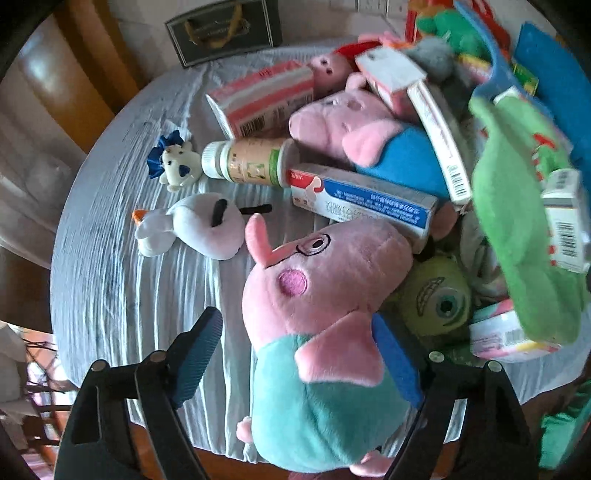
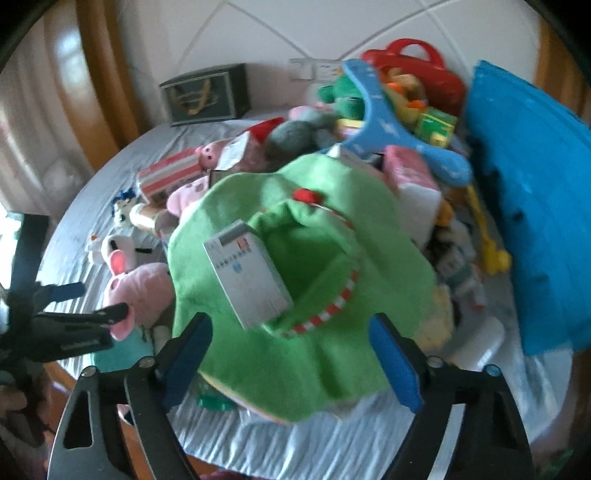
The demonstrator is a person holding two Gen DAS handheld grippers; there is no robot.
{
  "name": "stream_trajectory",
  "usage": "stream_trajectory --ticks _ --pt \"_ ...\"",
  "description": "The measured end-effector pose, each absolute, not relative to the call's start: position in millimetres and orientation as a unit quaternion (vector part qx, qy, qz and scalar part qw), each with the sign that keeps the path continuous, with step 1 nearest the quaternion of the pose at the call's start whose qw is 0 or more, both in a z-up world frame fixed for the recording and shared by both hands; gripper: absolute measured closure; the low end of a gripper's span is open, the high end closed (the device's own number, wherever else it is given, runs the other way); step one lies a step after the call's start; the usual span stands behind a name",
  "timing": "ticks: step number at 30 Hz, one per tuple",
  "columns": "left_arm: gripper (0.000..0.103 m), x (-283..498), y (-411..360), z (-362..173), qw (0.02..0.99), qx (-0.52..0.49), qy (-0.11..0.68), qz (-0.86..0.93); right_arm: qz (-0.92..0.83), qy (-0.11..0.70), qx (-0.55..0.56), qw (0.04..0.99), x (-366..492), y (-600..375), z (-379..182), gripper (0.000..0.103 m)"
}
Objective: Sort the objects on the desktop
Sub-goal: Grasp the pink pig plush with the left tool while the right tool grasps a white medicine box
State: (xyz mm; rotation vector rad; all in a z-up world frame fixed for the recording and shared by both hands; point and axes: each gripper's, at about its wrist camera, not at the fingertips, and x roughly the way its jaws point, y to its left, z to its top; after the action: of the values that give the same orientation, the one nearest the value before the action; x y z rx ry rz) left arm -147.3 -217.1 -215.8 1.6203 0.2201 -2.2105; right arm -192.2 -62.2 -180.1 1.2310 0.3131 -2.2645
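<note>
Pink pig plush (image 1: 325, 332) between wide-spread left gripper (image 1: 306, 354) fingers, ungripped; right gripper (image 2: 291, 354) agape around green plush (image 2: 295, 295).

This is a home, most likely a living or dining room. A round table (image 1: 110, 295) draped in a wrinkled pale-blue cloth is heaped with children's things: a pink pig plush in a teal shirt (image 1: 317, 332), a white snowman plush (image 1: 195, 225), a green one-eyed monster plush (image 1: 439, 295), a toothpaste box (image 1: 362, 199) and a small bottle (image 1: 247, 162). Behind the table stand warm wooden door frames (image 2: 99, 85), a tiled wall (image 2: 295, 29) and a dark gift box with a yellow cord handle (image 2: 207, 94). A red plastic toy basket (image 2: 417, 70) sits at the back of the pile.
</note>
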Motion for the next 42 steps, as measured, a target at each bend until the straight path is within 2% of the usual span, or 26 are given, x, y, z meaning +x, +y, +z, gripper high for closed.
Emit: stream_trajectory --ticks 5,8,10,12,14,15,16,20,25,26,27,29,34,42 --pt "0.019 -166 -220 -236 0.191 0.607 0.087 -0.766 -0.827 0.136 0.460 0.294 -207 -77 -190 0.019" --pt "0.019 -178 -221 -251 0.186 0.622 0.086 -0.756 -0.823 0.145 0.465 0.293 -214 -83 -195 0.025" --pt "0.019 -182 -221 -255 0.184 0.622 0.080 -0.757 -0.822 0.149 0.469 0.285 -218 -86 -198 0.036" --pt "0.025 -182 -222 -252 0.182 0.616 0.078 -0.762 -0.823 0.154 0.468 0.281 -220 -89 -199 0.041" --pt "0.032 -177 -225 -247 0.182 0.605 0.085 -0.770 -0.826 0.161 0.464 0.277 -221 -92 -197 0.054" --pt "0.036 -174 -226 -243 0.183 0.598 0.088 -0.775 -0.827 0.158 0.463 0.277 -222 -93 -195 0.068" --pt "0.037 -170 -228 -237 0.186 0.588 0.090 -0.782 -0.828 0.154 0.462 0.278 -221 -93 -193 0.071" --pt "0.048 -151 -235 -200 0.205 0.537 0.084 -0.814 -0.833 0.157 0.453 0.276 -218 -98 -184 0.072" --pt "0.054 -139 -236 -149 0.221 0.465 0.060 -0.855 -0.846 0.144 0.431 0.277 -211 -102 -164 0.073" --pt "0.059 -139 -237 -138 0.224 0.452 0.055 -0.862 -0.850 0.143 0.426 0.276 -210 -104 -161 0.073" --pt "0.073 -140 -238 -132 0.225 0.444 0.052 -0.866 -0.853 0.142 0.422 0.273 -209 -105 -156 0.073" --pt "0.094 -137 -238 -119 0.223 0.424 0.058 -0.876 -0.859 0.139 0.412 0.270 -206 -106 -147 0.073" --pt "0.094 -143 -244 -108 0.202 0.408 0.056 -0.889 -0.868 0.141 0.401 0.256 -201 -109 -134 0.073" --pt "0.094 -143 -272 -160 0.210 0.471 0.111 -0.849 -0.859 0.143 0.424 0.250 -197 -113 -156 0.073"
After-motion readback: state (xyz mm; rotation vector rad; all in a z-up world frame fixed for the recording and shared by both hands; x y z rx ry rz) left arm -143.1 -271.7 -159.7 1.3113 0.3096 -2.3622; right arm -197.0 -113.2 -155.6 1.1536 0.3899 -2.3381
